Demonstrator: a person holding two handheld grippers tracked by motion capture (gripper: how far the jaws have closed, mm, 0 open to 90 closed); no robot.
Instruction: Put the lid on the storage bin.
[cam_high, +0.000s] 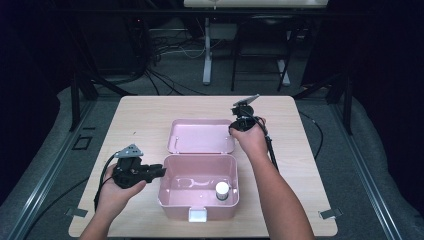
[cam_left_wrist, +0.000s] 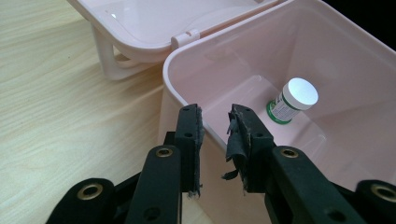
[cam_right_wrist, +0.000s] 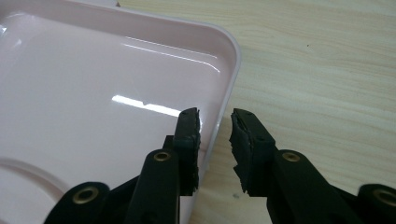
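I see the left gripper (cam_left_wrist: 215, 122) straddling the pink box (cam_left_wrist: 327, 56) wall, right gripper (cam_right_wrist: 215, 125) straddling the lid (cam_right_wrist: 93, 93) rim; both unclamped.

Dim surroundings, glare on lid (cam_right_wrist: 140, 102)

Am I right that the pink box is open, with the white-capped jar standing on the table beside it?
Not quite. The pink box is open, but the white-capped jar stands inside it, near a corner, not on the table. The left gripper view shows this.

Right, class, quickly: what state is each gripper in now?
Left gripper: open, jaws astride the pink box wall, not pressing.
Right gripper: open, jaws astride the lid rim, not gripping.
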